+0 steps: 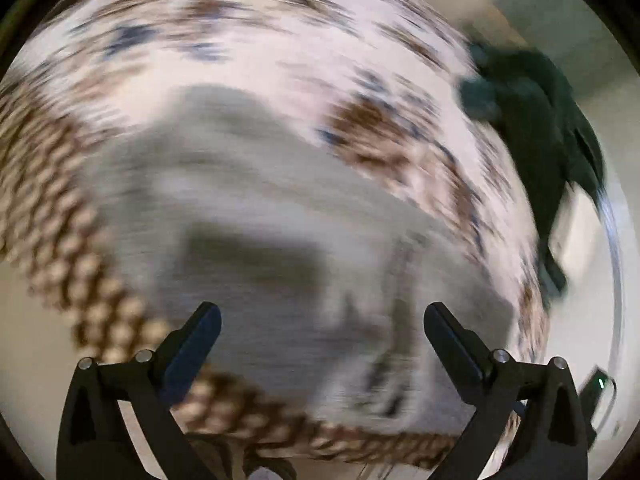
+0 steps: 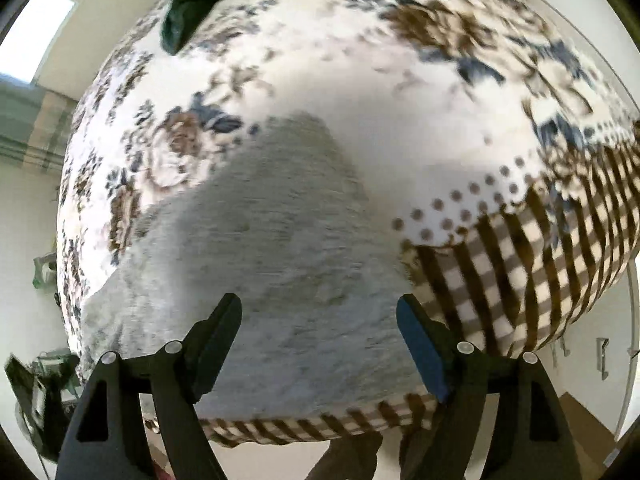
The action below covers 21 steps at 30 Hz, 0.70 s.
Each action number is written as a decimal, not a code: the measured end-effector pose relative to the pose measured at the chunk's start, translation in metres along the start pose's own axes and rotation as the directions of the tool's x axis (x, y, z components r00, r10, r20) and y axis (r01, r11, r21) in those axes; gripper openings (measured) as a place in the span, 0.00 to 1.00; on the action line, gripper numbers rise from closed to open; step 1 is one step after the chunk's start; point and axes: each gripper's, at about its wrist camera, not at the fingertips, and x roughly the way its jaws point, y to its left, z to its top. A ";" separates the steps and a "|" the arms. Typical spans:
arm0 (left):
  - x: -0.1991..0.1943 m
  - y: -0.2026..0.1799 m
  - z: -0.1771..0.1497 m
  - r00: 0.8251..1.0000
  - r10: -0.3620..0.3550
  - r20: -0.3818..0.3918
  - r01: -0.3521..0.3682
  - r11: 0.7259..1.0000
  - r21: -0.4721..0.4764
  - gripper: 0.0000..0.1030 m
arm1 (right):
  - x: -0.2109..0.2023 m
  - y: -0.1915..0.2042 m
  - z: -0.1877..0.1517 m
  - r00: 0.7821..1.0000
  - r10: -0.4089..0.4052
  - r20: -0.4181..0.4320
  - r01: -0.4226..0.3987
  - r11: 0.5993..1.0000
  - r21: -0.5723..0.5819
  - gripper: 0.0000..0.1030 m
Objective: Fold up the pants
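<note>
Lying ahead of both spread claws, left (image 1: 322, 320) and right (image 2: 319, 312): grey pants (image 2: 256, 248).

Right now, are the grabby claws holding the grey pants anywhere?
No, nothing is held. The left gripper and the right gripper are both open above the grey pants, which lie on the patterned cloth.

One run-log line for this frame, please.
left gripper open | right gripper open | grey pants on patterned cloth, ungrasped | dark garment aside
</note>
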 end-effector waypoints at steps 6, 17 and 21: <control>0.041 0.118 0.024 1.000 -0.003 0.014 0.008 0.933 -0.360 1.00 | 0.022 0.047 -0.015 0.998 -0.013 -0.057 0.009 0.997 -0.083 0.80; 0.057 0.139 0.056 0.988 -0.032 0.150 0.094 0.899 -0.428 0.25 | 0.094 0.088 -0.045 0.988 -0.029 -0.154 0.015 0.996 -0.090 0.80; 0.030 0.109 0.058 0.964 -0.077 0.255 0.147 0.952 -0.269 0.15 | 0.102 0.094 -0.051 0.986 -0.019 -0.164 0.001 0.994 -0.113 0.80</control>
